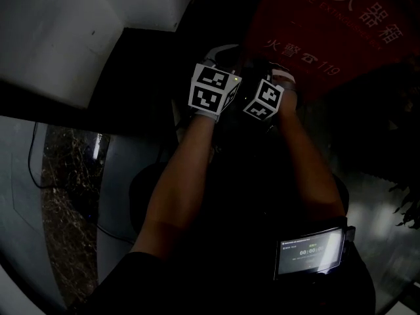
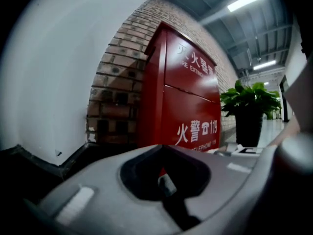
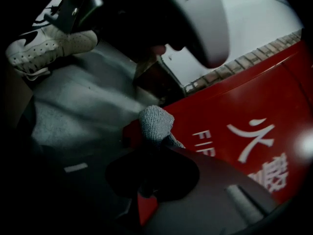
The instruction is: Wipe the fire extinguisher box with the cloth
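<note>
The red fire extinguisher box (image 1: 328,25) with white lettering stands ahead of me in a dim room. In the left gripper view the fire extinguisher box (image 2: 190,97) rises upright against a brick wall. In the right gripper view the fire extinguisher box (image 3: 244,106) fills the lower right. A grey knitted cloth (image 3: 155,123) sticks out of my right gripper (image 3: 151,148), which is shut on it, its tip against the box's edge. My left gripper (image 2: 166,180) is shut with nothing in it, a short way from the box. Both marker cubes sit side by side, left gripper (image 1: 220,61) and right gripper (image 1: 279,77).
A white pillar (image 1: 59,31) stands at the left, and a brick wall (image 2: 117,92) runs behind the box. A potted plant (image 2: 249,106) stands right of the box. A white shoe (image 3: 44,45) rests on the grey floor. A lit screen (image 1: 310,249) hangs at my waist.
</note>
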Available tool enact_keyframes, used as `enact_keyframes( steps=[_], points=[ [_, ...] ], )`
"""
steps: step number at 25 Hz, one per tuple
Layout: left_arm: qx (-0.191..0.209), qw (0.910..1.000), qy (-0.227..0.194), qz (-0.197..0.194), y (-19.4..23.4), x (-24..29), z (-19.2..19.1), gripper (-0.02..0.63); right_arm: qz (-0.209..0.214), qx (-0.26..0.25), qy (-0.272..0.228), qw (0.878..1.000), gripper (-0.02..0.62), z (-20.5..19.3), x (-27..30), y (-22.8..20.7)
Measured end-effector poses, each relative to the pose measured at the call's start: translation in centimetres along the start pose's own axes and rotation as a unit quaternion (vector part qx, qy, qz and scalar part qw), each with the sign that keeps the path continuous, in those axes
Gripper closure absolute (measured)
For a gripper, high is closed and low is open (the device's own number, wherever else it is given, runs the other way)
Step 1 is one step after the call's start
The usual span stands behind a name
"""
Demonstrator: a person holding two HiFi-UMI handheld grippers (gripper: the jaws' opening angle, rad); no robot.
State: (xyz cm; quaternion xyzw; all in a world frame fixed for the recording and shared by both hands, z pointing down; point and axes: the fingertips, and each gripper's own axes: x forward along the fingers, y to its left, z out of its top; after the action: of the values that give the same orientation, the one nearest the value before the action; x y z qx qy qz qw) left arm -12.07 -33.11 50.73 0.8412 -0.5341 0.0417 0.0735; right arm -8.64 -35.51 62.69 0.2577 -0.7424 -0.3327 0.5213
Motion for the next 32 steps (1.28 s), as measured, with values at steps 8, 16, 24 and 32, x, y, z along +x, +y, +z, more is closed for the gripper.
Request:
enact_keyframes(
  steps=[8,16,24,32],
  points=[
    [-0.002,0.9998,0.020,0.004,0.5,0.8,-1.4,0.604,0.035,-0.033,0.013,0.999,0.568,-1.3,3.9,5.1],
    [0.005,0.9999,0.014,0.000,0.2,0.4,0.2,0.604,0.031,-0.019,-0.020,0.999,0.566,-0.2,2.0,5.1],
    [0.029,0.9983,-0.047,-0.018,-2.1,-3.5,9.4,0.604,-0.066,0.014,-0.062,0.996,0.566,1.0,-8.1,-4.0],
    [0.041,0.9934,-0.099,-0.042,-6.1,-6.2,17.4,0.605,-0.211,0.001,-0.075,0.975,0.566,1.3,-21.2,-17.7]
  ],
)
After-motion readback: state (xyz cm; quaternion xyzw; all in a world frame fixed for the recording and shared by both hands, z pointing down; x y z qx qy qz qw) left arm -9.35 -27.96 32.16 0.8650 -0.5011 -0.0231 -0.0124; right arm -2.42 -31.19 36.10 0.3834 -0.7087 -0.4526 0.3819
